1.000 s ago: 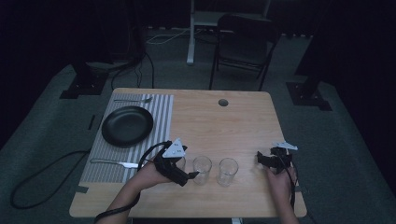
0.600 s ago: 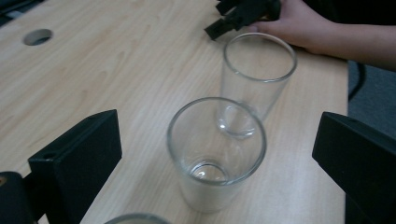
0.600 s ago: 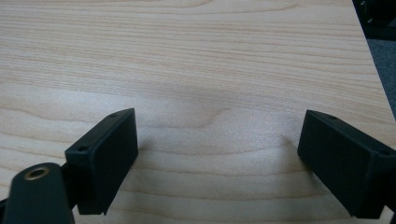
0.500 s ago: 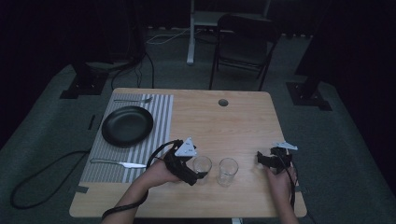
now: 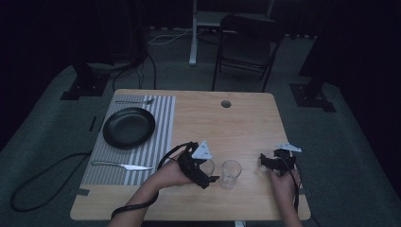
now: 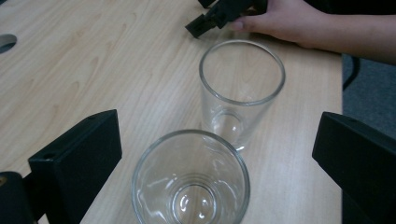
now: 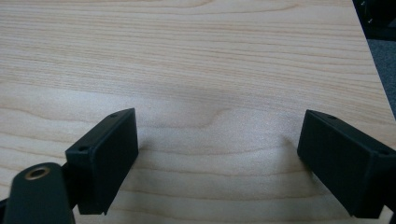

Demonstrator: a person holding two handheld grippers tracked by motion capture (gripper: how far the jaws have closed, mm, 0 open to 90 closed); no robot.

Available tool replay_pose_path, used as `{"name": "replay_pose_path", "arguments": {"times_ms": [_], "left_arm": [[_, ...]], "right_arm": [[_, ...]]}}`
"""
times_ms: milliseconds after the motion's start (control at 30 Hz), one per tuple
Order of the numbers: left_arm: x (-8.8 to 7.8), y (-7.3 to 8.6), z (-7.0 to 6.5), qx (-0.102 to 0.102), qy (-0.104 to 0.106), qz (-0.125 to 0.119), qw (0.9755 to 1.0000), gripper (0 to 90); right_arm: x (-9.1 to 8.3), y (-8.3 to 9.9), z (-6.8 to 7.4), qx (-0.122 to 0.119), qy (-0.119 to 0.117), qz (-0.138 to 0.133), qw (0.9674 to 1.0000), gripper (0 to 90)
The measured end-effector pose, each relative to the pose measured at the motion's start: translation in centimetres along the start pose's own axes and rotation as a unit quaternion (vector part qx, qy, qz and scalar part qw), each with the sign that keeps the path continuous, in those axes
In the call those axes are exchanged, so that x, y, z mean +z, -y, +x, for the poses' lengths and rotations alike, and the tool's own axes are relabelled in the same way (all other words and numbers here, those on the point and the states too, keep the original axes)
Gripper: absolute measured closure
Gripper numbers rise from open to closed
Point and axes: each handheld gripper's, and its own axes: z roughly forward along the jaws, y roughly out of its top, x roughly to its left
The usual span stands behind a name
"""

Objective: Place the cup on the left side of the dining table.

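near glass point(image 6: 190, 179) now between left gripper point(image 6: 212, 158) jaws

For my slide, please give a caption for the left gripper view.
Open left gripper straddling the near glass, far glass just beyond on the wooden table.

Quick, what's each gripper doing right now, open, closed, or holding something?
Left gripper: open, jaws on either side of the near glass, not closed on it.
Right gripper: open, holding nothing, over bare table.

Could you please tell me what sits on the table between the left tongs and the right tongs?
In the high view, a second empty glass stands between the left tongs and the right tongs; another glass sits between the left jaws.
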Motion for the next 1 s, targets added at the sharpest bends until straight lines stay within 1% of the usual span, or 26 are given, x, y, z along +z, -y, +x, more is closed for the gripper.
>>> {"name": "replay_pose_path", "arguments": {"times_ms": [133,200,233,300,333,367,433,467,500,567,600,633,700,767,800,833,867,933,967,1000], "left_arm": [[0.6,-0.6,-0.2,0.008,0.001,0.008,0.9999,1.8],[0.9,-0.9,-0.3,0.010,0.008,0.012,0.9999,1.8],[1.1,-1.0,-0.4,0.011,0.006,0.013,0.9998,1.8],[1.5,-1.3,-0.5,0.015,0.012,0.018,0.9996,1.8],[1.7,-1.5,-0.6,0.018,0.010,0.021,0.9996,1.8],[1.8,-1.7,-0.6,0.020,0.015,0.024,0.9994,1.8],[2.2,-2.0,-0.7,0.023,0.015,0.028,0.9992,1.8],[2.3,-2.1,-0.7,0.025,0.019,0.031,0.9990,1.8],[2.5,-2.3,-0.8,0.026,0.014,0.032,0.9990,1.8],[2.9,-2.4,-0.9,0.028,0.019,0.037,0.9987,1.8],[3.0,-2.5,-0.9,0.030,0.015,0.039,0.9987,1.8],[3.2,-2.6,-0.9,0.030,0.021,0.042,0.9985,1.8],[3.4,-2.7,-0.9,0.031,0.019,0.046,0.9983,1.8],[3.9,-2.8,-1.0,0.034,0.020,0.056,0.9976,1.8],[4.1,-2.8,-1.0,0.034,0.017,0.062,0.9974,1.8],[4.3,-2.9,-1.0,0.033,0.018,0.066,0.9971,1.8],[4.3,-2.9,-1.0,0.033,0.018,0.066,0.9971,1.8],[4.7,-3.2,-1.0,0.035,0.014,0.081,0.9960,1.8],[4.8,-3.3,-1.0,0.035,0.009,0.084,0.9958,1.8],[4.9,-3.4,-1.0,0.035,0.014,0.088,0.9954,1.8]], "right_arm": [[0.0,0.0,0.0,0.000,0.000,0.000,1.0000,11.9],[0.0,0.0,0.0,0.000,0.000,0.000,1.0000,11.9],[0.0,0.0,0.0,0.000,0.000,0.000,1.0000,11.9],[0.0,0.0,0.0,0.000,0.000,0.000,1.0000,11.9],[0.0,0.0,0.0,0.000,0.000,0.000,1.0000,11.9],[0.0,0.0,0.0,0.000,0.000,0.000,1.0000,11.9],[0.0,0.0,0.0,0.000,0.000,0.000,1.0000,11.9],[0.0,0.0,0.0,0.000,0.000,0.000,1.0000,11.9],[0.0,0.0,0.0,0.000,0.000,0.000,1.0000,11.9],[0.0,0.0,0.0,0.000,0.000,0.000,1.0000,12.0],[0.0,0.0,0.0,0.000,0.000,0.000,1.0000,12.0],[0.0,0.0,0.0,0.000,0.000,0.000,1.0000,12.0],[0.0,0.0,0.0,0.000,0.000,0.000,1.0000,12.1],[0.0,0.0,0.0,0.000,0.000,0.000,1.0000,12.1],[0.0,0.0,0.0,0.000,0.000,0.000,1.0000,12.1],[0.0,0.0,0.0,0.000,0.000,0.000,1.0000,12.1],[0.0,0.0,0.0,0.000,0.000,0.000,1.0000,12.1],[0.0,0.0,0.0,0.000,0.000,0.000,1.0000,12.1],[0.0,0.0,0.0,0.000,0.000,0.000,1.0000,12.1],[0.0,0.0,0.0,0.000,0.000,0.000,1.0000,12.0]]}}
